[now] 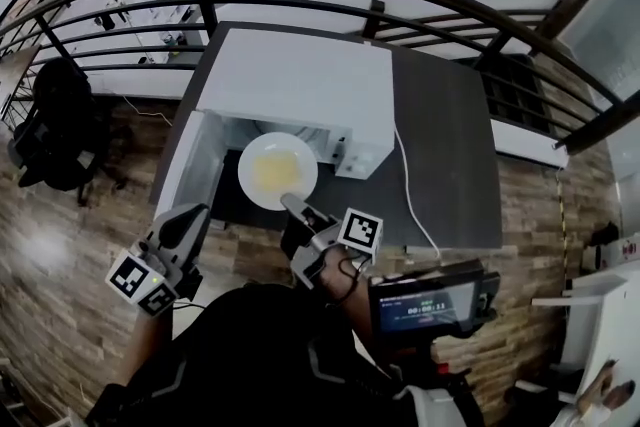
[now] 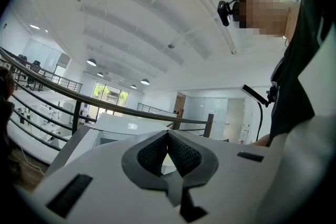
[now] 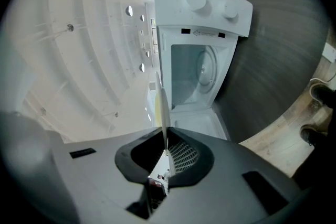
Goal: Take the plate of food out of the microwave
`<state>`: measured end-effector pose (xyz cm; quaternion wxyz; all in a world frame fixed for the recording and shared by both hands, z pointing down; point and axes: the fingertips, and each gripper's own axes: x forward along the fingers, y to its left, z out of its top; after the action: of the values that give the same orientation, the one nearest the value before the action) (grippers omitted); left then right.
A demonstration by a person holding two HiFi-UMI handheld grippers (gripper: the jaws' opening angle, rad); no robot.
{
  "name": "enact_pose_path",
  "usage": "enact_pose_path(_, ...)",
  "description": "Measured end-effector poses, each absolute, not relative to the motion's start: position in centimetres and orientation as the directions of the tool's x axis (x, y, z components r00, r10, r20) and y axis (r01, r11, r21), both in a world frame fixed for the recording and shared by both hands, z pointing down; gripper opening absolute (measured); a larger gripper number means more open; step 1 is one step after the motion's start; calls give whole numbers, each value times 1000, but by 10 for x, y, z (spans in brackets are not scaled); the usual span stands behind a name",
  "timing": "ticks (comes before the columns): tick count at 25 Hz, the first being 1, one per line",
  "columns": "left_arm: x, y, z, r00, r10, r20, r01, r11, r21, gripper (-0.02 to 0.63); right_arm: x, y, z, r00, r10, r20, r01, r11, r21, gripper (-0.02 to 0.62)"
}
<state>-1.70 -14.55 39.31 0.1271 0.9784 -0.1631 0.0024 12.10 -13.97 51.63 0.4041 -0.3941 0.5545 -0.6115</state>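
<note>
since the plate was pinched by its rim alone in the right gripper, level carriage was advised; left gripper was closed, empty.

The open door of the microwave bars the left of its mouth, the plate fills the front, and bare table lies free beyond the cord at right.
</note>
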Motion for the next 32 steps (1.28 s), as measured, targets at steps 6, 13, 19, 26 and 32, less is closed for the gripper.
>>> enact_pose_path(6,-14,-146,396,951,-305,47,-307,-918,252,3,113,-132,507,-402,-915,18,49,-41,-998,18)
enact_pose_path(13,-9,-154,397,956,-287,51,-291,-924,249,3,114,-129,496,-410,-912,-14,56,-10,-998,18)
enact_pose_path(19,-2,-158,398,960,-272,60,-278,-925,260,3,117,-127,492,-412,-911,-17,37,2,-999,17)
enact_pose_path(26,-2,-159,397,961,-269,58,-275,-925,264,3,113,-127,487,-424,-905,-34,48,16,-999,17)
enact_pose_path(32,-5,-158,397,961,-272,58,-277,-923,266,3,112,-126,489,-428,-903,-25,37,10,-999,17)
